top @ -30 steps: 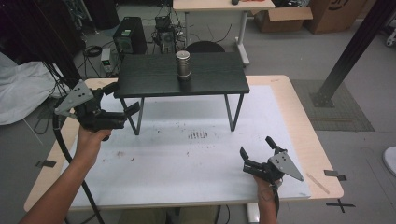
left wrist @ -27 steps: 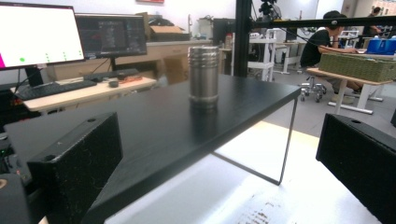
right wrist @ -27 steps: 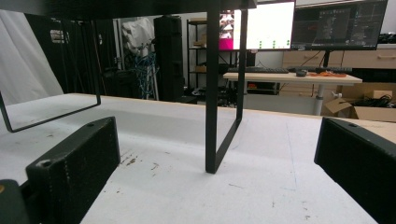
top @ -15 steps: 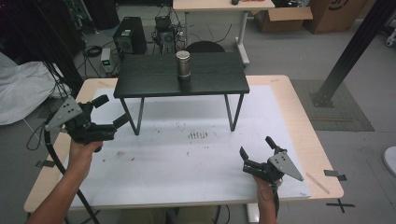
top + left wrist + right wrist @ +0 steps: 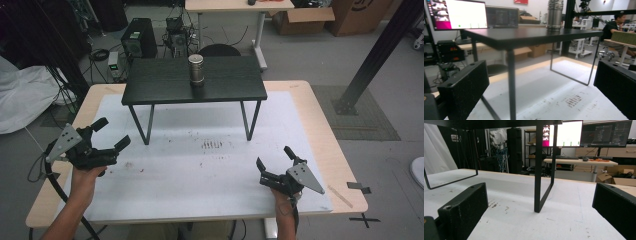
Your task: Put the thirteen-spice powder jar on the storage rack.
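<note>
A steel tumbler (image 5: 196,70) stands upright on a small black table (image 5: 150,85) at the back of the white mat; the left gripper view shows the tumbler (image 5: 555,15) on the black tabletop (image 5: 524,36). My left gripper (image 5: 111,134) hovers open at the mat's left edge, held by a hand, nothing between its jaws. My right gripper (image 5: 274,159) rests open near the front right of the mat, empty. The right gripper view looks under the black table at its leg frame (image 5: 539,170).
The white mat (image 5: 200,170) covers a wooden table (image 5: 335,150). Dark marks (image 5: 212,145) stain the mat's middle. Computer gear (image 5: 135,42) and cables sit on the floor behind. A black post (image 5: 375,55) rises at the right. A person sits far off (image 5: 616,25).
My left gripper has moved back toward the person and to the left, away from the black table's left end. The right gripper has stayed put.
</note>
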### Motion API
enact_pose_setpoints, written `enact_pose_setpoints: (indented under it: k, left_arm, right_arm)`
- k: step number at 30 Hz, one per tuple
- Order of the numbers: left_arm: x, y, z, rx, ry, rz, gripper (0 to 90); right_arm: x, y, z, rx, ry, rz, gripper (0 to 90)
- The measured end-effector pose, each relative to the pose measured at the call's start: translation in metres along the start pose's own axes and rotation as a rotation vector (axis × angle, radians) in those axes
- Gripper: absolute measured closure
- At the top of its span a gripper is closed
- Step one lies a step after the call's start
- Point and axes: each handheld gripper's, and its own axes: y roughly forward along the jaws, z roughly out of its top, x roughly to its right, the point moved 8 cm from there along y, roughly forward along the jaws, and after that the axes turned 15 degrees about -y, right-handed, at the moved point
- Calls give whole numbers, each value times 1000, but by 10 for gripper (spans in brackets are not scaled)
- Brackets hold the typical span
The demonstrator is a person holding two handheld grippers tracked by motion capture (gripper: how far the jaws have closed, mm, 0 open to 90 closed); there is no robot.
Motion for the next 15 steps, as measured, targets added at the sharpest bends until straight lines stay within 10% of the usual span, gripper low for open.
enact_pose_setpoints:
  k: [15]
  left_arm:
    - [-25,-12,-37,19,14,83,3]
  right_arm:
    - [0,0,0,0,-1,2,0]
